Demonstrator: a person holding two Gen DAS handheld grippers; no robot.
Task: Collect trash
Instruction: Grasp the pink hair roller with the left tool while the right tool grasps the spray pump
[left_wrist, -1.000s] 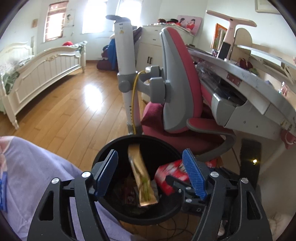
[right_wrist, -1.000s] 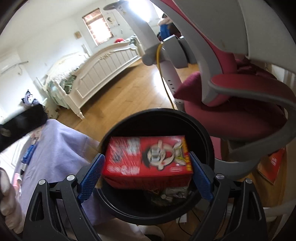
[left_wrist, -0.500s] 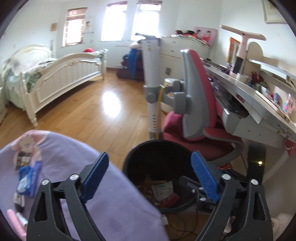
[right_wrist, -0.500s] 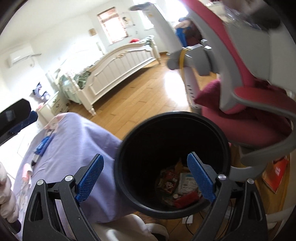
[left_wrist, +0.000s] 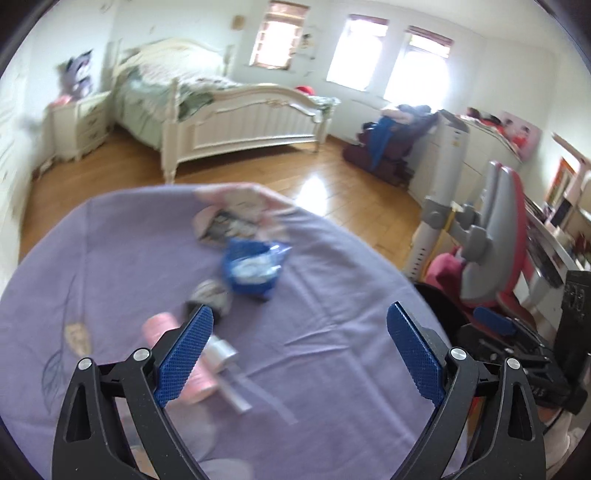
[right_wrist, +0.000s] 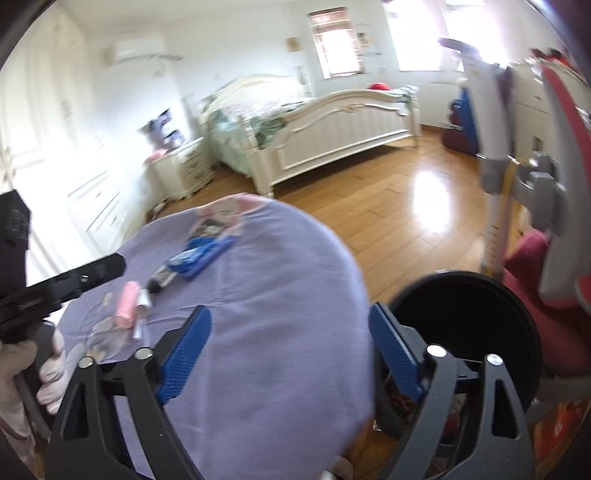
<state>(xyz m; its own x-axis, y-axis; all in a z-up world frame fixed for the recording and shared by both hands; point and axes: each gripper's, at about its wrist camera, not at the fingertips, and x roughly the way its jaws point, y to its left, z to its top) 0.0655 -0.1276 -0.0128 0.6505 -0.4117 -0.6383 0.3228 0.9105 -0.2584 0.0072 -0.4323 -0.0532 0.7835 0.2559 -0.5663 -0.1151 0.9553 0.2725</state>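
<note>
My left gripper (left_wrist: 299, 350) is open and empty above a round table with a purple cloth (left_wrist: 110, 258). On the cloth lie a crumpled blue wrapper (left_wrist: 253, 269), a pink roll (left_wrist: 195, 376), a silver piece (left_wrist: 221, 350) and a dark crumpled bit (left_wrist: 210, 295). My right gripper (right_wrist: 288, 354) is open and empty over the cloth's (right_wrist: 277, 295) right edge. The black trash bin (right_wrist: 476, 295) stands on the floor just right of it, with trash inside. The blue wrapper (right_wrist: 199, 254) and pink roll (right_wrist: 127, 304) lie far left in the right wrist view. The left gripper's body (right_wrist: 55, 291) shows there too.
A red and grey desk chair (left_wrist: 495, 240) and a desk (left_wrist: 554, 243) stand right of the bin. A white bed (left_wrist: 236, 122) and nightstand (left_wrist: 81, 125) stand at the back across the wooden floor (left_wrist: 332, 184). A printed patch (left_wrist: 229, 221) sits at the cloth's far edge.
A red box and a gold wrapper dropped into the bin. Both grippers then swung left, away from the bin and over the purple table. Both stay open.
</note>
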